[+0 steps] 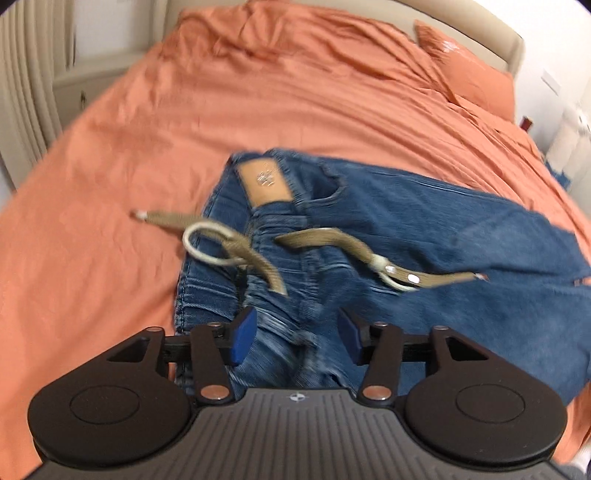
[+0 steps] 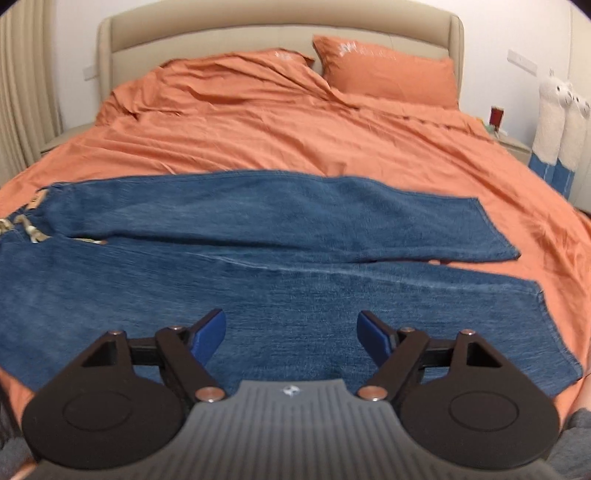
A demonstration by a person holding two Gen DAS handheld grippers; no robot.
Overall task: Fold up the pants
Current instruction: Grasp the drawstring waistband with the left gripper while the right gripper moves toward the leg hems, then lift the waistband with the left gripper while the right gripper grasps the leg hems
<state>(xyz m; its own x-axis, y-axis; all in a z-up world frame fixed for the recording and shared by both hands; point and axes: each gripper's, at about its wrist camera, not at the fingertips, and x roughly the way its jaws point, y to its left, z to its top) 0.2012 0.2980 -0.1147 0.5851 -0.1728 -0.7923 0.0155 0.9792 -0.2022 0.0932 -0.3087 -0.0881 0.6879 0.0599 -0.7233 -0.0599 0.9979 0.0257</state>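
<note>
Blue jeans lie flat across the orange bed cover, with the waist at the left and both legs stretching to the right. In the left wrist view the waistband is bunched and shows a tan leather patch. A tan belt with pale rings runs through it. My left gripper hovers open over the near waist edge, with denim below the gap and neither pad pressing on it. My right gripper stands wide open above the near leg, holding nothing.
Two orange pillows lean on a beige headboard at the far end. White plush toys and a nightstand stand right of the bed. A pale curtain hangs at the left.
</note>
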